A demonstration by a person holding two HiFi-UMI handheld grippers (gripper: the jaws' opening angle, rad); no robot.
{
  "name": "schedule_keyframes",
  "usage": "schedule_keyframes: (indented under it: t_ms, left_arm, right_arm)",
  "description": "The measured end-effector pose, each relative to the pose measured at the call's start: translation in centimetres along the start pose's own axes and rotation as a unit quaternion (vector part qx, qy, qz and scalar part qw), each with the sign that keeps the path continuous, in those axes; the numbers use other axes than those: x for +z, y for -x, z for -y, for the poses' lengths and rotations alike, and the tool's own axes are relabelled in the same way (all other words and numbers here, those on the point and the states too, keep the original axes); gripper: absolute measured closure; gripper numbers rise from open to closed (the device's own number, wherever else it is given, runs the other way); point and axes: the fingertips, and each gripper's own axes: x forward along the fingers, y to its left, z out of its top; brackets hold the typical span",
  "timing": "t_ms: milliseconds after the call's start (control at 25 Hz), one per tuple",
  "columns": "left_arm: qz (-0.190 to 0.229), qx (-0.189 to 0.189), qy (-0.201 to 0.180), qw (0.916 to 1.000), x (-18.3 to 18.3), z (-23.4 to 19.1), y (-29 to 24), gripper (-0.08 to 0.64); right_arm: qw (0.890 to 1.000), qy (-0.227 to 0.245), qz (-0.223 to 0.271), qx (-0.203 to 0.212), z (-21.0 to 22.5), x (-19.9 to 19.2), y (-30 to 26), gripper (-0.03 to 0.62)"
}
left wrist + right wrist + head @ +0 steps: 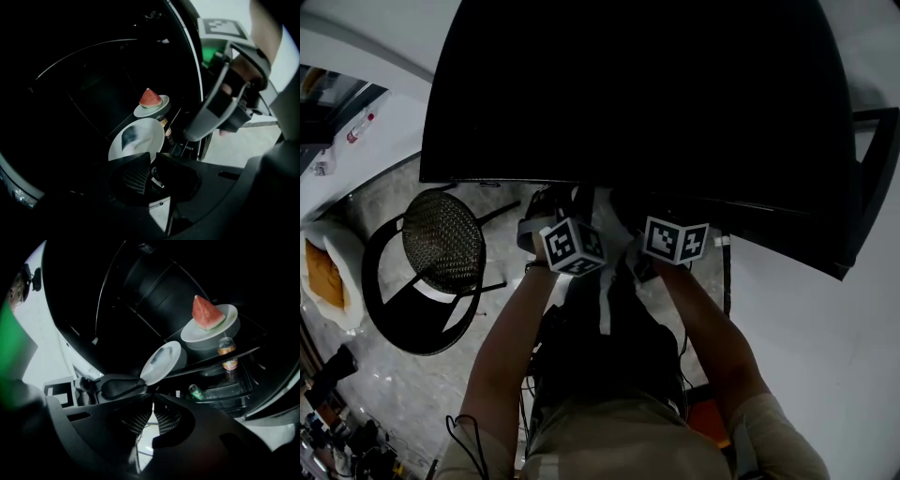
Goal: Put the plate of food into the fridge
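Nearest, the right gripper point(152, 401) has its ribbed pads together with nothing between them, below and in front of the plate of food point(230, 315). Just beyond it, the left gripper point(151, 159) has its jaws narrowed on the lower rim of a tilted, bare white plate point(138, 140), which hangs lower than the plate of food and to its left. Farther in, the plate of food carries a watermelon slice point(205, 312) and rests on a bowl point(211, 347) on a shelf inside the dark fridge point(628, 84). The placing step therefore looks done. The next move probably calls for keeping the tilted plate clear of it. A can point(227, 352) below it has an orange label too blurred to read, and no other writing shows.
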Motion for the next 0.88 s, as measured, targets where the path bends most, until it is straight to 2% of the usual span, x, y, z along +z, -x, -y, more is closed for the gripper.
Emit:
schedule_keyframes:
  t_ms: [200, 360, 880]
  left_arm:
    - [-0.006, 0.005, 0.019, 0.9998, 0.4, -0.5, -0.3, 0.516]
    - [-0.008, 0.008, 0.039, 0.9992, 0.8, -0.9, -0.4, 0.517]
    - [-0.006, 0.018, 0.072, 0.9972, 1.0, -1.3, -0.9, 0.517]
  right_arm:
    - [1.0, -0.025, -0.003, -0.007, 0.6, -1.0, 1.3, 0.566]
    - [0.999, 0.017, -0.03, -0.03, 1.0, -2.2, 2.0, 0.566]
    - [0.999, 0.016, -0.034, -0.029, 0.8, -2.4, 3.0, 0.566]
